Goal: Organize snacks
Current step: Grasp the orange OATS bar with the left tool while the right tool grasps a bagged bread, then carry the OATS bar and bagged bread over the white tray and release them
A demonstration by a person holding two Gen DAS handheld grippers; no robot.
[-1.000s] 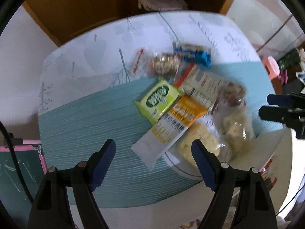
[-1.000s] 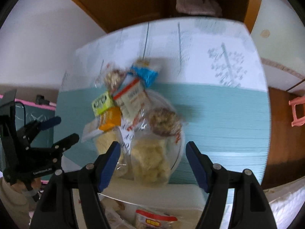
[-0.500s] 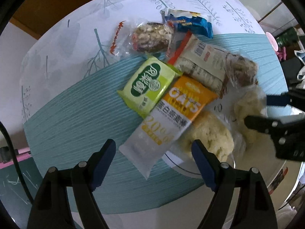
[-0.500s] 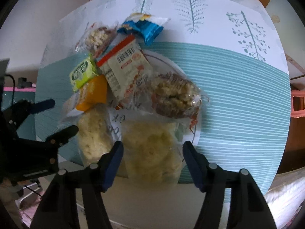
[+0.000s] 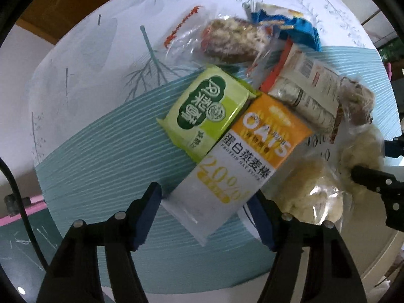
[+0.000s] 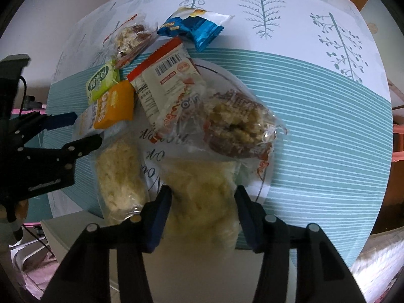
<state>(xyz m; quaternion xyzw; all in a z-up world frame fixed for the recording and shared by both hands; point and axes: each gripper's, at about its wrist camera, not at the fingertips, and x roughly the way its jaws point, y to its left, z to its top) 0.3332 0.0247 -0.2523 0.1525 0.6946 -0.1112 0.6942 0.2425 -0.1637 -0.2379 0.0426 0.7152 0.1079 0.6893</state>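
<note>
A pile of snack packets lies on and around a white plate (image 6: 263, 189). The white end of an orange oat bar (image 5: 262, 139) sits between the pads of my left gripper (image 5: 204, 214). Its jaws are closing and barely touch the packet's corners. A green packet (image 5: 209, 108) lies beside the bar. My right gripper (image 6: 202, 212) is closing on a pale yellow snack bag (image 6: 202, 184), pads against both its sides. A second pale bag (image 6: 118, 174), a nut-bar bag (image 6: 237, 123), a white-and-red packet (image 6: 166, 83) and a blue packet (image 6: 192, 27) lie around.
The round table wears a teal-striped cloth (image 6: 315, 126) with leaf prints at the back. Another clear nut bag (image 5: 232, 38) lies at the far side. The table's near edge runs just under both grippers. A green chalkboard (image 5: 15, 247) stands low on the left.
Both grippers have come down close over the pile. The left jaws have narrowed around the oat bar's end, the right jaws around the pale bag.
</note>
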